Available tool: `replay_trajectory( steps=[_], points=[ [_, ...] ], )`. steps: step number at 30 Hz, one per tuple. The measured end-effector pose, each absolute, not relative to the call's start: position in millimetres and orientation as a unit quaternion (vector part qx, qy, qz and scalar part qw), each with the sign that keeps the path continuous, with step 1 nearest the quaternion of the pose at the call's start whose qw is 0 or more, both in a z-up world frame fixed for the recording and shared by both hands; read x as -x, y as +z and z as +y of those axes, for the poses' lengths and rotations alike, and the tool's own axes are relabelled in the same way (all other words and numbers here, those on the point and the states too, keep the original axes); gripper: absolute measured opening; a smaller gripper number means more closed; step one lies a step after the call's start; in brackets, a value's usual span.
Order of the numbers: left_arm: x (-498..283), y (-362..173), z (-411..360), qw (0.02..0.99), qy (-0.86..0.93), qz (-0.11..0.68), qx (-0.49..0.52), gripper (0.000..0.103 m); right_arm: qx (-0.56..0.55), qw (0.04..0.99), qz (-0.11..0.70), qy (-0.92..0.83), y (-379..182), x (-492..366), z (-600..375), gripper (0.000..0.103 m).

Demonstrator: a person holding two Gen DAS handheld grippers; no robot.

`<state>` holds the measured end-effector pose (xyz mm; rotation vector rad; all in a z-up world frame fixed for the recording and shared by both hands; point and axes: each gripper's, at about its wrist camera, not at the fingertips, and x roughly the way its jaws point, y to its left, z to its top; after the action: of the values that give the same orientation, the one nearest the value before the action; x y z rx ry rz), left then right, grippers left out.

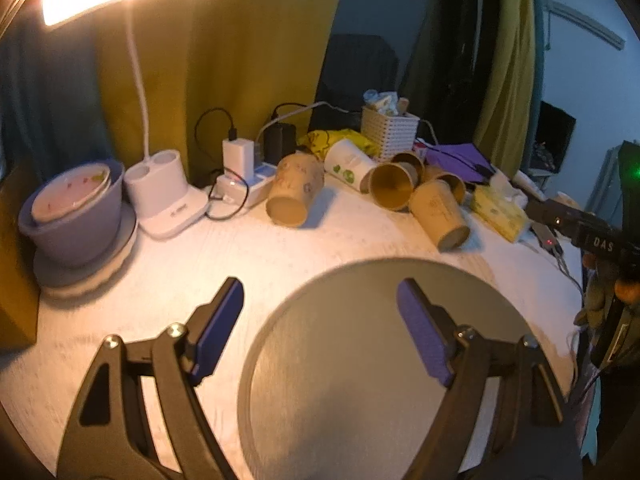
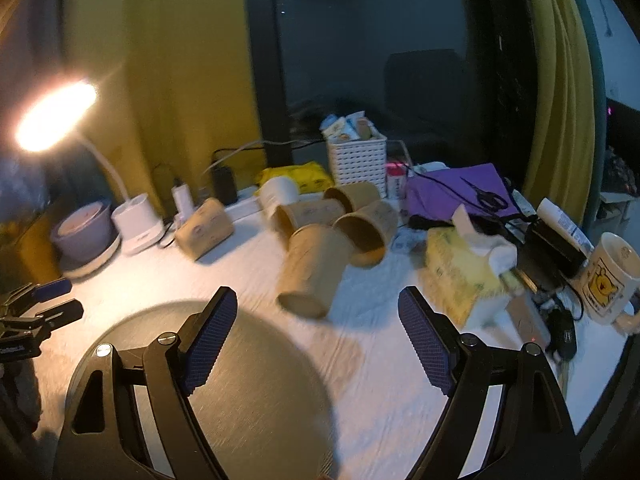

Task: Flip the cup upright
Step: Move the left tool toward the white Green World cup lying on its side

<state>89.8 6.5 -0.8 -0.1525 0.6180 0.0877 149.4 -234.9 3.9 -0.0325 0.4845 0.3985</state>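
Observation:
Several brown paper cups lie on their sides at the back of the white table. The nearest brown cup [image 2: 316, 270] [image 1: 440, 212] lies with its base toward me. Another lone brown cup [image 1: 295, 189] [image 2: 205, 229] lies to the left, and a white cup [image 1: 350, 165] [image 2: 280, 192] lies behind. My left gripper [image 1: 320, 300] is open and empty above a round grey mat [image 1: 360, 360]. My right gripper [image 2: 316, 312] is open and empty, just in front of the nearest cup. The left gripper also shows at the left edge of the right wrist view [image 2: 52, 300].
A lit desk lamp [image 1: 160, 192] and a purple bowl [image 1: 72, 208] stand at back left. A power strip [image 1: 244, 184], white basket [image 1: 390, 130], tissue pack [image 2: 464, 276], purple folder with scissors [image 2: 460, 192] and a Pooh mug [image 2: 608, 276] crowd the back and right.

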Motion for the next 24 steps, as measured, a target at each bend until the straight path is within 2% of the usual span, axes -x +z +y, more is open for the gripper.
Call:
replay_trajectory(
  steps=[14,24],
  points=[
    [-221,23,-11,0.927,0.030,0.362,0.096,0.080,-0.028,0.935,0.272,0.225,22,-251,-237,0.086],
    [-323,12,-8,0.909,0.037,0.391,0.137,0.080,-0.060,0.923,0.300,0.232,20,-313,-246,0.086]
  ],
)
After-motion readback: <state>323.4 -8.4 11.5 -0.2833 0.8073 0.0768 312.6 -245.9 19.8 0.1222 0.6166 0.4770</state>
